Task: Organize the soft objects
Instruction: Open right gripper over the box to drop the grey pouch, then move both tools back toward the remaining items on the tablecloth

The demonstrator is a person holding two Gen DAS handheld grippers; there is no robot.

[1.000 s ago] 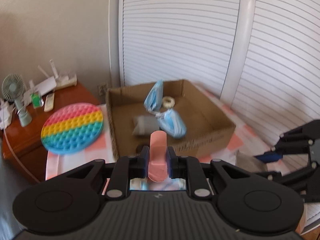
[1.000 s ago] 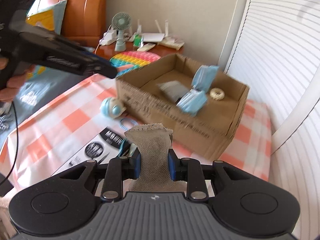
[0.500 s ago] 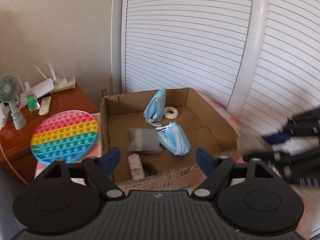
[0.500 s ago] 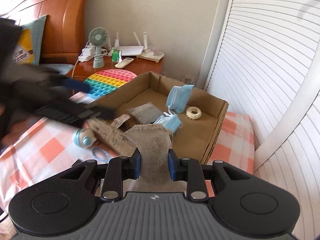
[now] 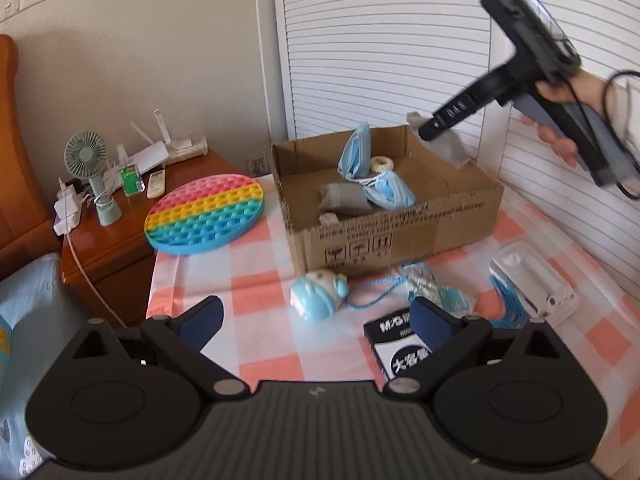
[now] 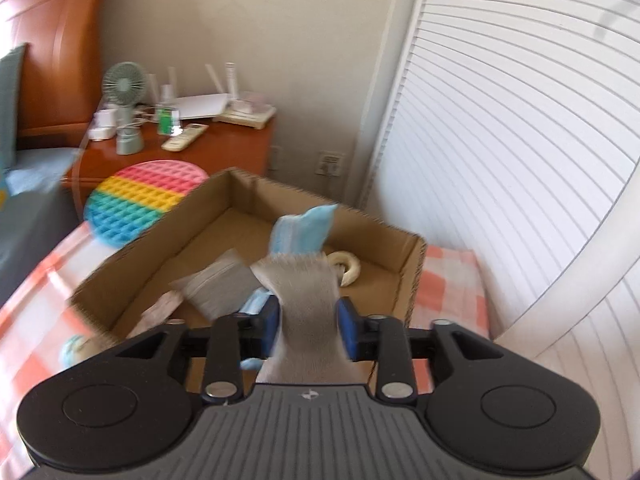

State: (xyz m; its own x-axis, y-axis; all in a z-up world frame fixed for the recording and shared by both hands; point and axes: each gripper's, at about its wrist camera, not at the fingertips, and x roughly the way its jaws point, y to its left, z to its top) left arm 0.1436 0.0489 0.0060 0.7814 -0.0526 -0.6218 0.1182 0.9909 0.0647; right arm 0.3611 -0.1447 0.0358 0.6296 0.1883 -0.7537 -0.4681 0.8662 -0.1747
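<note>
A round rainbow silicone bubble mat (image 5: 205,214) overhangs the orange wooden nightstand (image 5: 120,236) at nine o'clock. Behind it stand a small green desk fan (image 5: 89,162), a white router (image 5: 150,155) and a white remote (image 5: 156,184).

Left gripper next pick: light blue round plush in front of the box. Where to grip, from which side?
Grip the plush across its rounded body, coming down from above and the near side. It lies free on the checked cloth with the cardboard box wall close behind. Avoid its blue cord trailing right. The left gripper is opening, nothing between its jaws.
</note>
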